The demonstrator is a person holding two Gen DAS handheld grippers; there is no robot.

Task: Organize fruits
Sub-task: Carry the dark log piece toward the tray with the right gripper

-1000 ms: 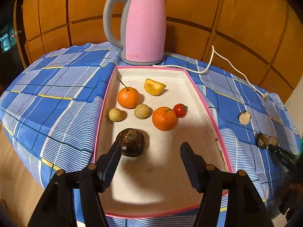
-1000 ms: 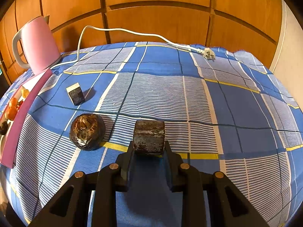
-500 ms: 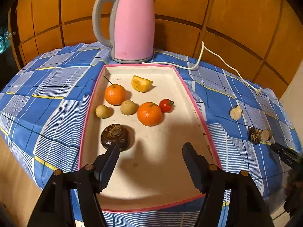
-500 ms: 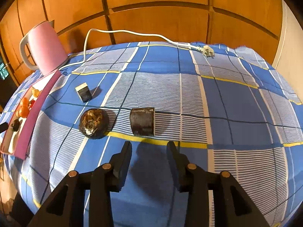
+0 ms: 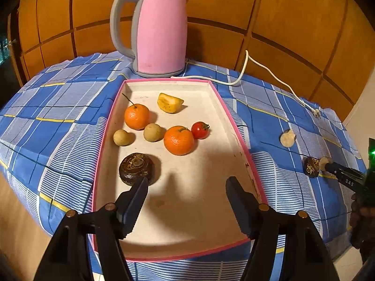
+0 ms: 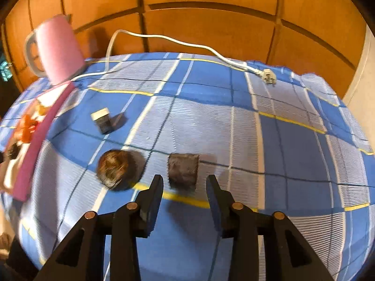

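Released a second ago, the cut dark fruit [image 6: 183, 174] lies on the tablecloth [image 6: 234, 128] before the right gripper [image 6: 184, 183], jaws parted, empty; left gripper [image 5: 187, 185] gapes empty over the pink-rimmed tray [image 5: 236, 131] holding two oranges [image 5: 178, 140], a tomato [image 5: 199, 130]

"DAS" (partly hidden) on right gripper [image 5: 346, 179]

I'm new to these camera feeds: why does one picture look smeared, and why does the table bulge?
Right wrist view: motion blur, worst at the left, smearing the dark round fruit and pink tray. Left wrist view: sharp, with hard shadows beside each tangerine. Both views: fisheye distortion bows the checked tablecloth and wood panels.
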